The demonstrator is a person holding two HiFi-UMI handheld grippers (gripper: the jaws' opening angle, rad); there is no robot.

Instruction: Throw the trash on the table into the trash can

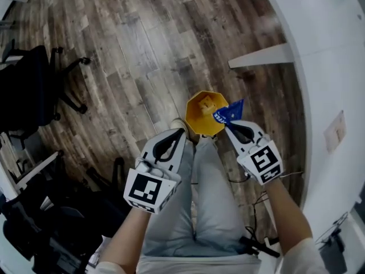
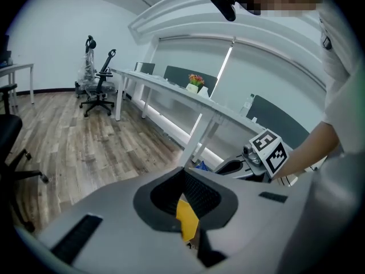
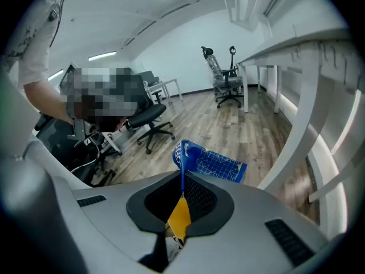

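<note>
An orange-yellow trash can [image 1: 197, 123] stands on the wood floor in front of the person's feet, with a crumpled orange piece [image 1: 206, 104] inside it. My right gripper [image 1: 228, 125] [image 3: 181, 194] is shut on a blue printed wrapper [image 1: 231, 112] [image 3: 214, 163], which sticks up over the can's right rim. My left gripper [image 1: 183, 131] [image 2: 185, 196] points at the can's left rim with its jaws together. In both gripper views a yellow sliver shows in the slit between the jaws. I cannot tell whether the left gripper holds anything.
A curved white desk [image 1: 331, 67] runs along the right, and its crossbar [image 1: 262, 56] reaches over the floor behind the can. A black office chair [image 1: 34, 84] stands at the left. Cables [image 1: 256, 244] lie by the person's legs [image 1: 194, 210]. More chairs [image 2: 100, 90] stand farther off.
</note>
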